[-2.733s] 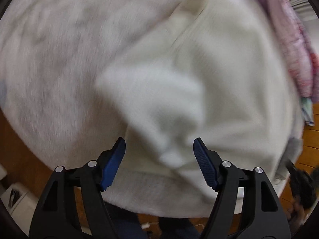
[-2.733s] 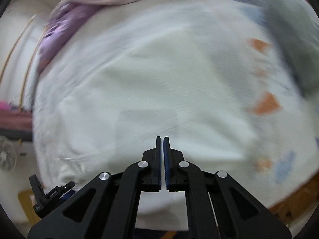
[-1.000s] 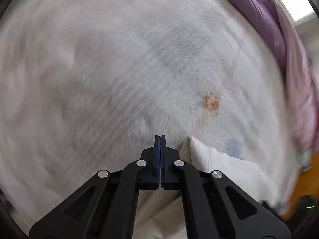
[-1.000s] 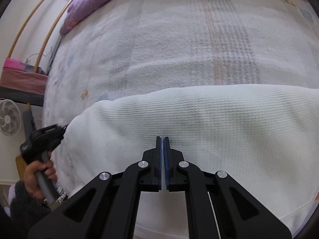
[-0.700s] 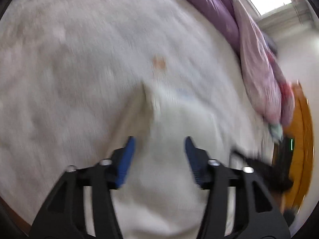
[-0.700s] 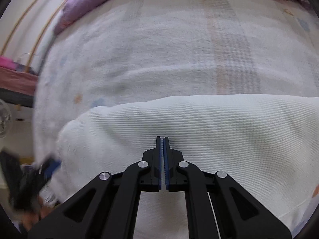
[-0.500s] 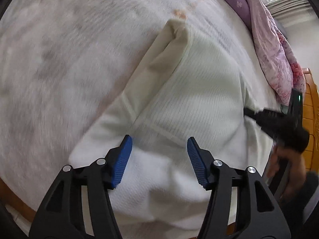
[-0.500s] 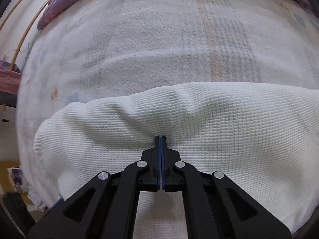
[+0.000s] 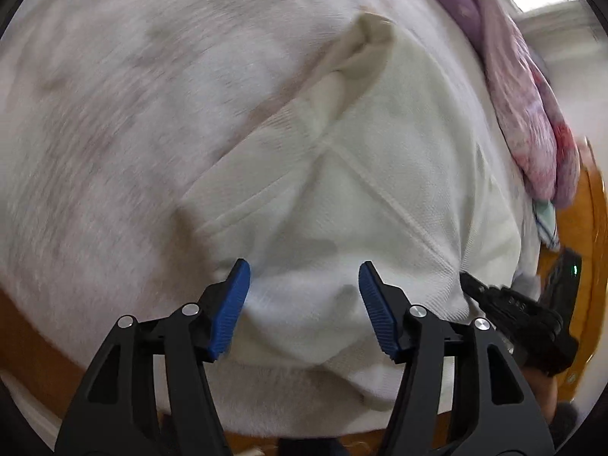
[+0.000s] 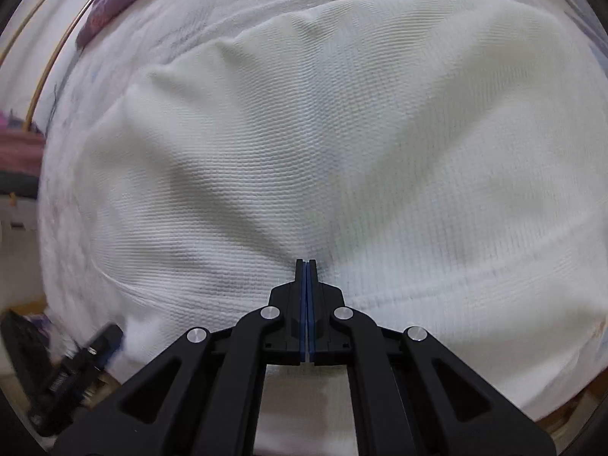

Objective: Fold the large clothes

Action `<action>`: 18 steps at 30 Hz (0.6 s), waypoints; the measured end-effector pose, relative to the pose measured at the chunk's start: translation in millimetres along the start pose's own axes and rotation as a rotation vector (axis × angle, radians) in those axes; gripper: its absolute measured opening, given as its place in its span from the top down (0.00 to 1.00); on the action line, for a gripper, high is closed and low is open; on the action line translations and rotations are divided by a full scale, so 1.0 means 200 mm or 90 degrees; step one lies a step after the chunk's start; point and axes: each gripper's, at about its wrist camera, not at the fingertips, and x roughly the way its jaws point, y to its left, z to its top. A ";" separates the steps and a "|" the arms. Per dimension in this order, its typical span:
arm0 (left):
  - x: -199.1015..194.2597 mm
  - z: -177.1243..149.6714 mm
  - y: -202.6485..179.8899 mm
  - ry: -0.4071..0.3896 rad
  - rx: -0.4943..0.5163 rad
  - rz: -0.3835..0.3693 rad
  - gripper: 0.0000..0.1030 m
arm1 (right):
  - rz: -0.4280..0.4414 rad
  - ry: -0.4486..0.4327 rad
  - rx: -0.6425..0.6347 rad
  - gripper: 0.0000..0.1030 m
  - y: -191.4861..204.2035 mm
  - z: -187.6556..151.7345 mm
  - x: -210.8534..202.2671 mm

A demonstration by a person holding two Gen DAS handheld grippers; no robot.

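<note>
White waffle-knit garment (image 10: 304,144) spread over the pale bed cover (image 9: 114,114), with a purple and pink quilt (image 9: 532,106) bunched along the far edge. Left gripper (image 9: 304,296) poised above the near fold of the cloth, jaws released wide, blue pads (image 9: 228,304) holding nothing. Right gripper (image 10: 306,266) clenched on a pinch of the garment, fabric puckering toward its tips.

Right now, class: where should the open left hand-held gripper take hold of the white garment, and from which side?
Probably the near folded edge of the white garment, approached from the bed's near side. That edge bulges between the open left hand-held gripper fingers, so closing there should pinch the layers.
</note>
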 end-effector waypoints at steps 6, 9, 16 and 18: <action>0.01 -0.09 0.15 0.032 -0.055 -0.006 0.37 | -0.005 0.035 0.003 1.00 -0.02 -0.26 0.04; 0.03 -0.10 0.14 0.034 -0.051 -0.012 0.36 | 0.026 0.031 0.043 1.00 -0.10 -0.31 0.09; 0.07 -0.10 0.19 0.030 -0.058 -0.026 0.36 | 0.048 0.031 0.043 1.00 -0.13 -0.30 0.09; 0.08 -0.10 0.16 0.032 -0.048 -0.017 0.36 | 0.051 0.031 0.049 1.00 -0.14 -0.31 0.09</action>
